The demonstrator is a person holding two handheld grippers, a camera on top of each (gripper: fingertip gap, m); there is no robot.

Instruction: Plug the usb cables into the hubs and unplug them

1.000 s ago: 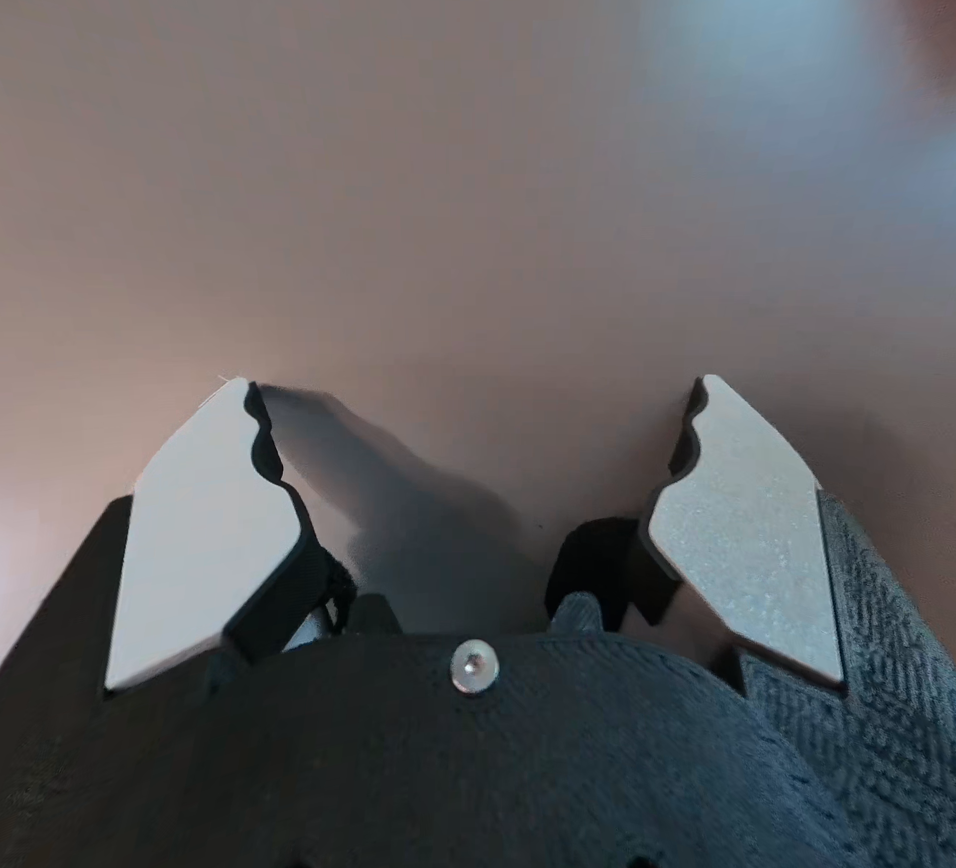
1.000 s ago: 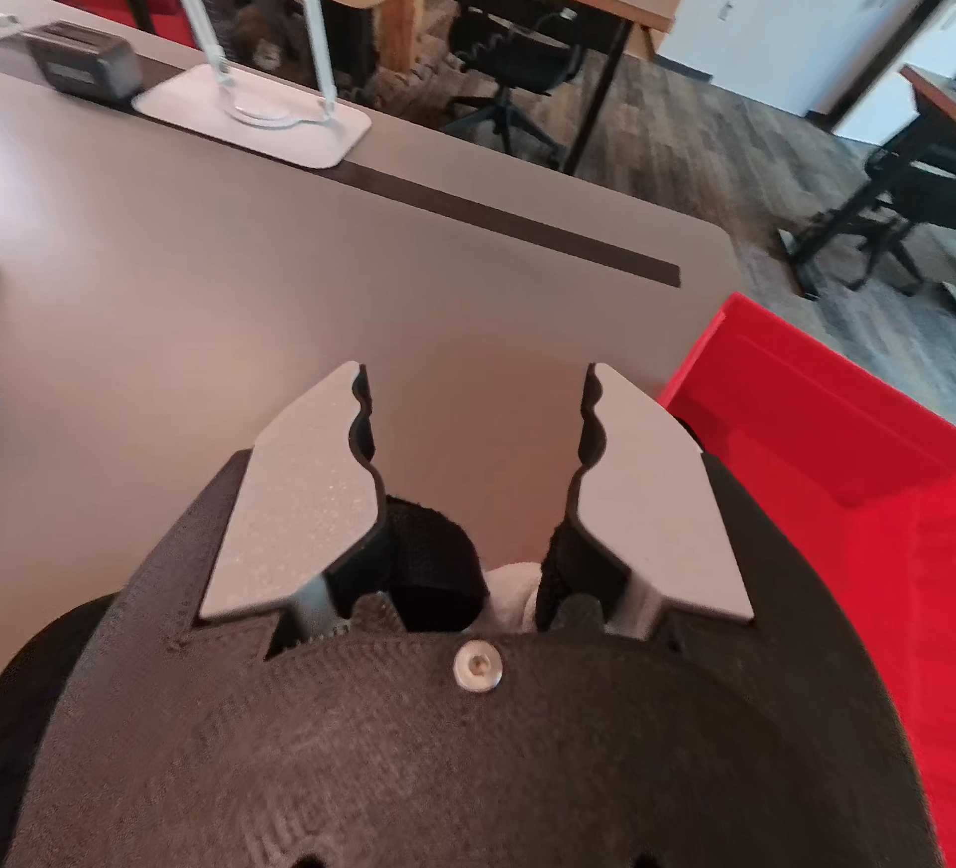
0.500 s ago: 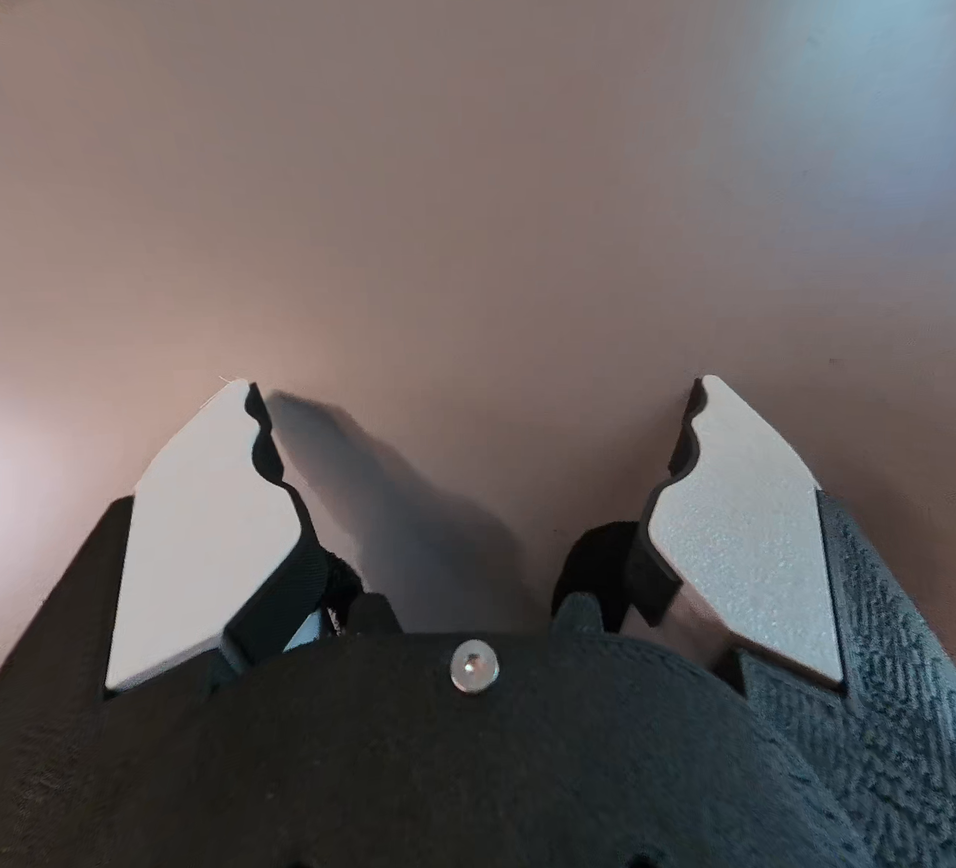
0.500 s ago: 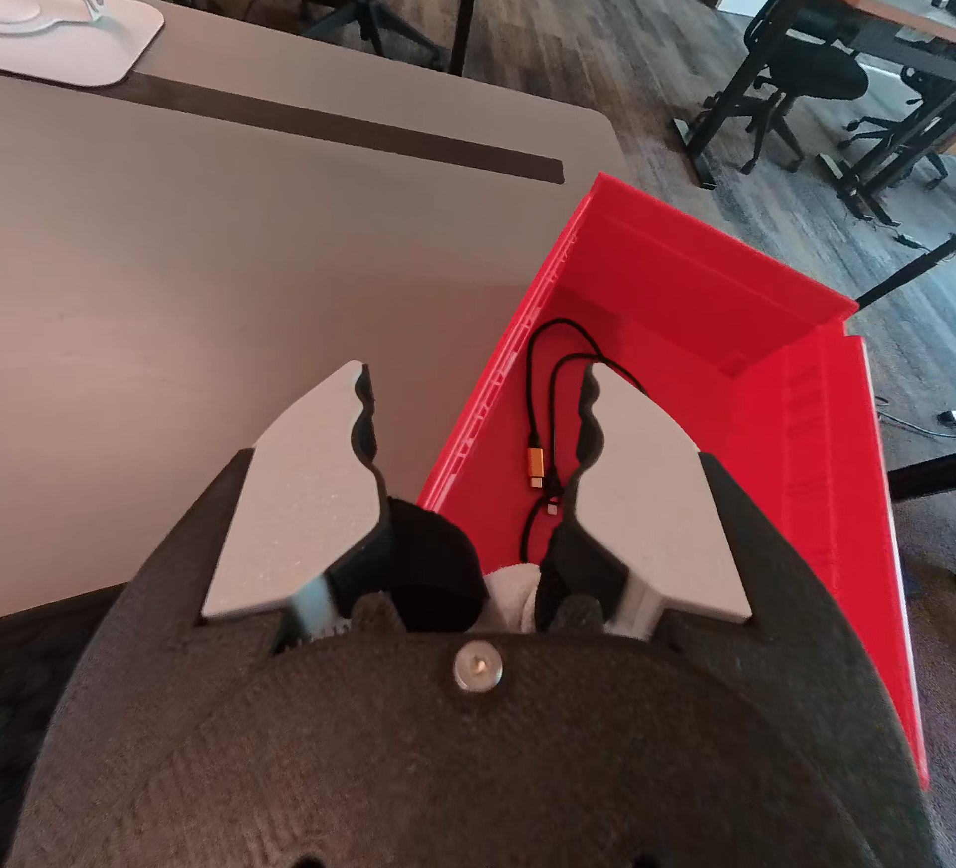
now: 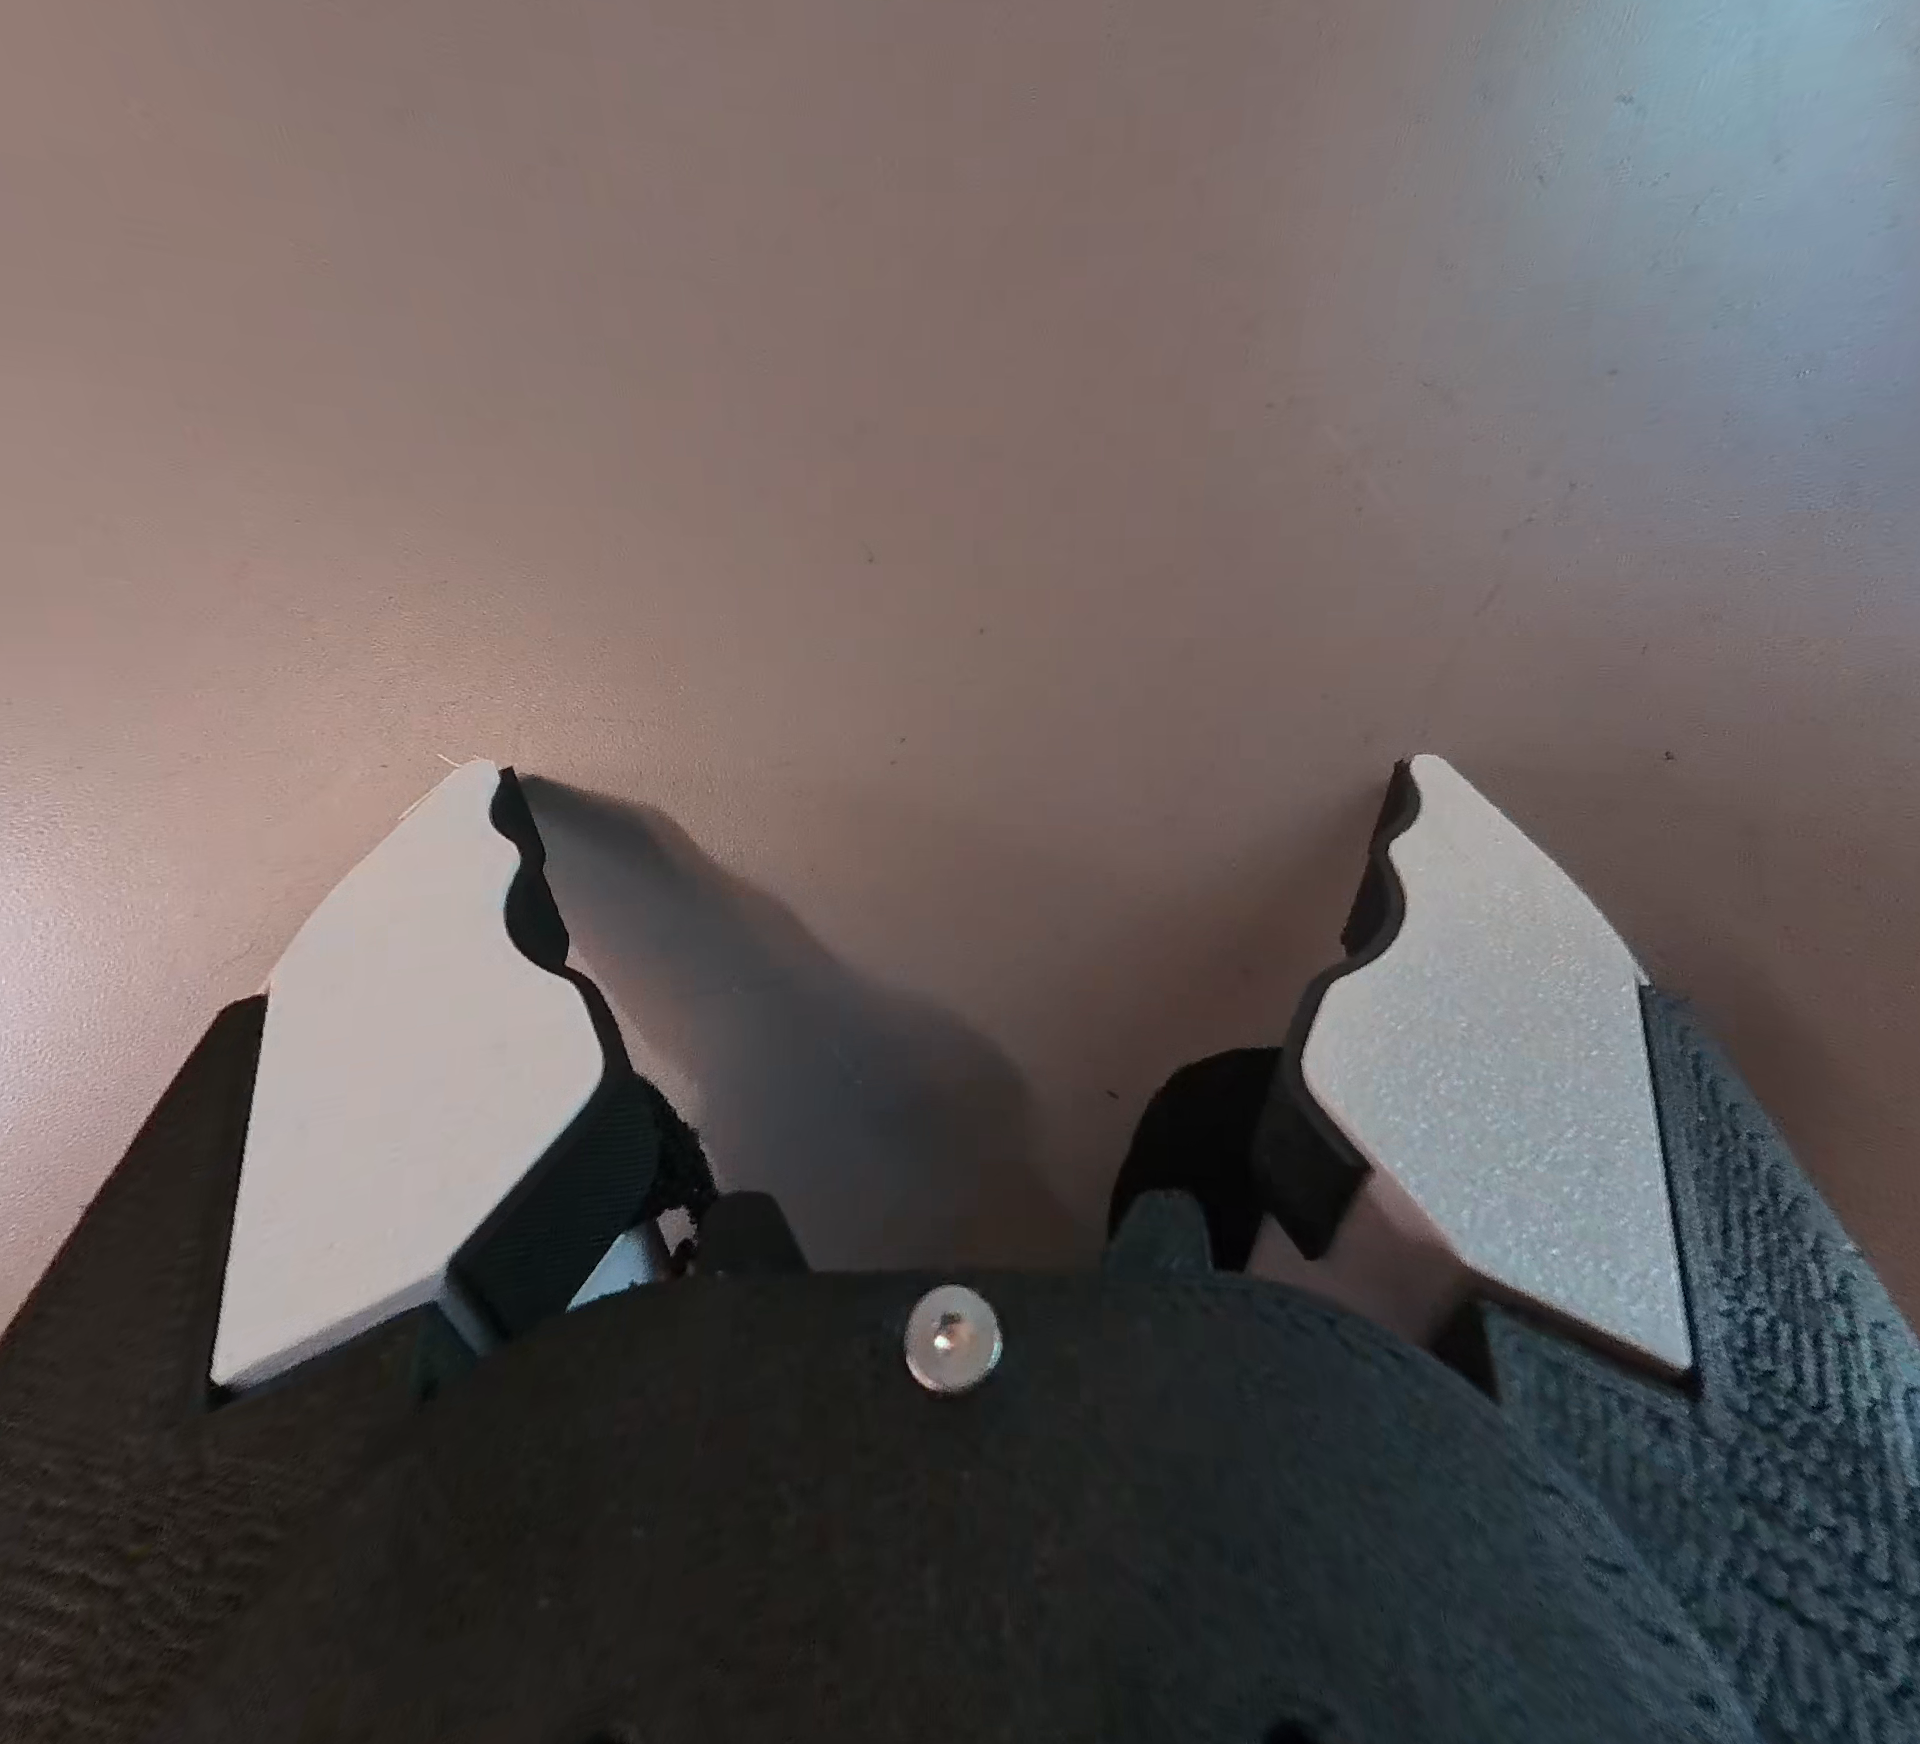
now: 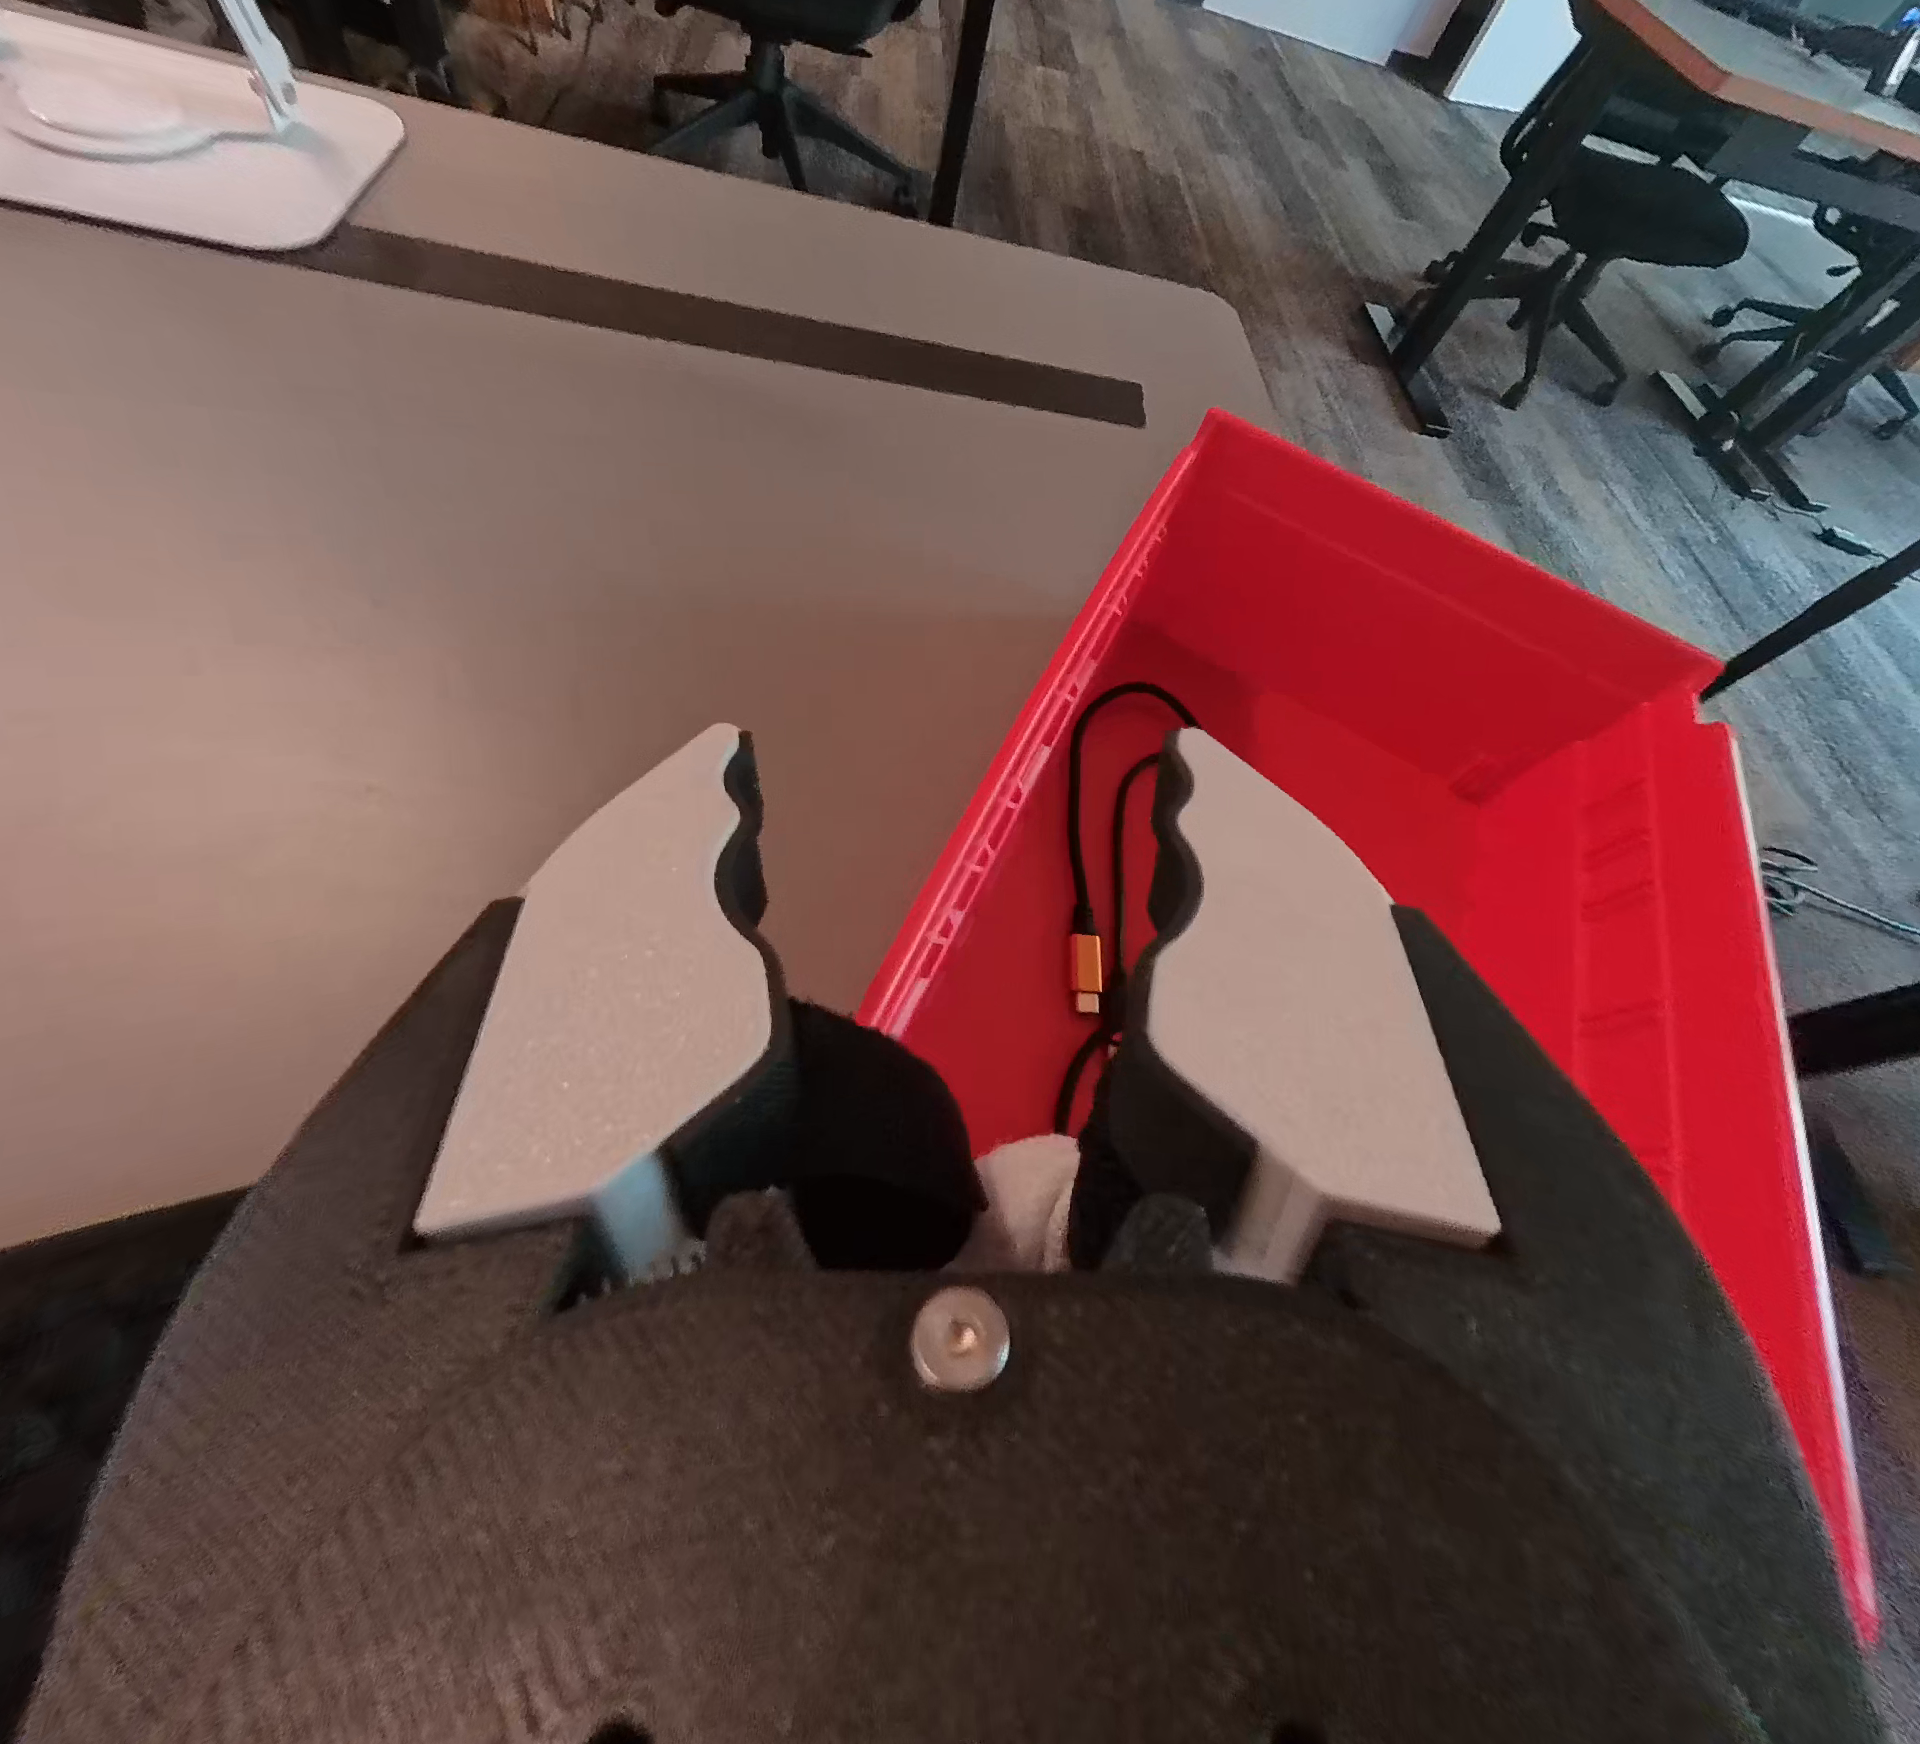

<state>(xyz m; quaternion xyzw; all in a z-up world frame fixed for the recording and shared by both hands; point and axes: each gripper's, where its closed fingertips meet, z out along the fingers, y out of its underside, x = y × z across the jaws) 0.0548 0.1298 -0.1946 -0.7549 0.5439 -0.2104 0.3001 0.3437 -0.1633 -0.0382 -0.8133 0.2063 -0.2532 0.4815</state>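
A black USB cable (image 6: pixel 1081 821) with an orange metal plug (image 6: pixel 1087 967) lies on the floor of a red bin (image 6: pixel 1351 614) beside the table's right edge. My right gripper (image 6: pixel 956 744) is open and empty, held above the near left wall of the bin, over the cable. Its right finger (image 6: pixel 1278 946) hides part of the cable. My left gripper (image 5: pixel 951 769) is open wide and empty, low over the bare grey table (image 5: pixel 935 240). No hub is in view.
A white lamp base (image 6: pixel 177 156) stands at the table's far left, behind a dark strip (image 6: pixel 727 333) across the tabletop. Beyond the table are office chairs (image 6: pixel 769 1), desks (image 6: pixel 1745 53) and wood floor.
My right gripper swung right from over the table to the red bin, then drew back slightly; the cable came into view. My left gripper shifted a little over the table.
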